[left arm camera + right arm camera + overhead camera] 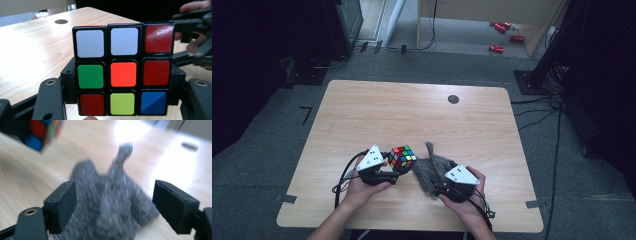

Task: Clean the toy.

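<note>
L gripper (pixel 396 170) has the puzzle cube (pixel 402 157) clamped, lifted just off the table (pixel 412 115). R gripper (pixel 113 207) jaws wide, grey cloth (pixel 110 205) loose between 'em. Wipe prob not finished; cloth needs re-gripping.

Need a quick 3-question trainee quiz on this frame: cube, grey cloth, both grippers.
1. True or false: the left gripper is clamped on the Rubik's cube.
2. What colour is the centre sticker of the cube face in the left gripper view?
3. How do the right gripper jaws stand to the grey fuzzy cloth? A) pinching it B) open, cloth between them C) far from it

Key: 1 true; 2 orange; 3 B.
</note>
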`<state>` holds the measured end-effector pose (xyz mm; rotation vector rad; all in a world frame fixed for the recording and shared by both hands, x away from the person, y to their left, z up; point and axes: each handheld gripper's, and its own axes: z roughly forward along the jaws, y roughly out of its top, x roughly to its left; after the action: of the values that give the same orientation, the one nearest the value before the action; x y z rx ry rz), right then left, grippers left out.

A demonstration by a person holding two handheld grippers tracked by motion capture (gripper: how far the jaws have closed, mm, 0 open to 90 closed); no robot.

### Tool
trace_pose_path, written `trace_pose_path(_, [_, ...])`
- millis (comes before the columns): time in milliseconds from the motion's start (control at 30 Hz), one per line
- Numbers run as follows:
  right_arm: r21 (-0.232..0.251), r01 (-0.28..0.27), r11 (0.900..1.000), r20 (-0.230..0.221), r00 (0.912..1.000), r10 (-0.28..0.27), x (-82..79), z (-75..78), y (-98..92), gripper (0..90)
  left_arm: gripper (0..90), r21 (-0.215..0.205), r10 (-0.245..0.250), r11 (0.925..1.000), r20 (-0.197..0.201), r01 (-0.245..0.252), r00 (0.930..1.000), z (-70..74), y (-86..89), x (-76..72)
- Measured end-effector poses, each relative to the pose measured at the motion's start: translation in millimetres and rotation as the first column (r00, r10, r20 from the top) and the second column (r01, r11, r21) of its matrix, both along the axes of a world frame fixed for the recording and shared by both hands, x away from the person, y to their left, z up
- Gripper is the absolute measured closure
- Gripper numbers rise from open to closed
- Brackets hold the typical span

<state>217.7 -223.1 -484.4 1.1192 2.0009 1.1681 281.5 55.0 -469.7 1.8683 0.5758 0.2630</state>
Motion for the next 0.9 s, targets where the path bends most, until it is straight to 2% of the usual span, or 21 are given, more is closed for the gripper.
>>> trace_pose_path(67, [0.018, -0.018, 1.0, 0.025, 0.9995, 0.017, -1.9, 1.9, 6.5, 19.8, 34.5, 0.001, 0.004, 1.0, 0.005, -0.004, 1.0, 0.5, 0.9, -0.1])
trace_pose_path(100, [0.024, -0.043, 0.999, 0.014, 0.999, 0.043, -1.4, 1.0, 11.4, 20.9, 34.5, 0.001, 0.003, 1.0, 0.007, -0.003, 1.0, 0.5, 1.0, -0.5])
trace_pose_path(167, [0.0, -0.061, 0.998, -0.047, 0.997, 0.061, 3.2, -5.6, 22.3, 23.2, 34.5, 0.006, -0.001, 1.0, 0.008, 0.001, 1.0, 0.3, 0.6, -1.3])
trace_pose_path(233, [-0.043, -0.02, 0.999, -0.125, 0.992, 0.015, 12.2, -16.0, 28.9, 26.5, 34.5, 0.005, -0.006, 1.0, 0.006, 0.006, 1.0, 0.1, 0.5, -1.9])
trace_pose_path(267, [-0.044, -0.002, 0.999, -0.154, 0.9881, -0.005, 16.5, -20.2, 28.7, 27.4, 34.5, 0.006, -0.008, 0.9999, 0.007, 0.008, 0.9999, 0.1, 0.5, -2.2])
trace_pose_path(333, [-0.013, -0.003, 1.0, -0.179, 0.9839, 0.001, 21.5, -24.3, 26.5, 37.3, 34.5, 0.005, -0.014, 0.9999, 0.009, 0.014, 0.9999, 0.0, 0.9, -2.6])
trace_pose_path(433, [-0.03, -0.015, 0.999, -0.209, 0.9778, 0.008, 24.2, -28.2, 23.4, 47.6, 34.5, 0.001, -0.021, 0.9998, 0.005, 0.021, 0.9998, -0.8, 1.1, -2.6])
trace_pose_path(567, [-0.024, -0.015, 1.0, -0.203, 0.9792, 0.01, 24.2, -29.3, 17.0, 66.5, 34.5, 0.01, -0.024, 0.9997, 0.007, 0.024, 0.9997, -1.3, -0.7, -3.7])
trace_pose_path(667, [0.007, -0.028, 1.0, -0.213, 0.9766, 0.029, 26.0, -28.3, 10.2, 77.3, 34.5, 0.024, -0.026, 0.9994, 0.01, 0.025, 0.9996, -1.6, -2.4, -5.1])
trace_pose_path(733, [0.012, -0.026, 1.0, -0.212, 0.9769, 0.028, 25.9, -26.1, 8.0, 80.1, 34.5, 0.047, -0.024, 0.9986, 0.016, 0.024, 0.9996, -2.6, -4.2, -5.5])
trace_pose_path(833, [0.013, -0.026, 1.0, -0.185, 0.9824, 0.027, 23.2, -21.2, 5.3, 80.8, 34.5, 0.08, -0.03, 0.9964, 0.024, 0.028, 0.9993, -5.3, -8.0, -6.5])
trace_pose_path(900, [0.043, -0.016, 0.999, -0.166, 0.9859, 0.023, 22.2, -16.8, 0.7, 81.0, 34.5, 0.087, -0.038, 0.9956, 0.019, 0.036, 0.9991, -6.4, -10.2, -7.0])
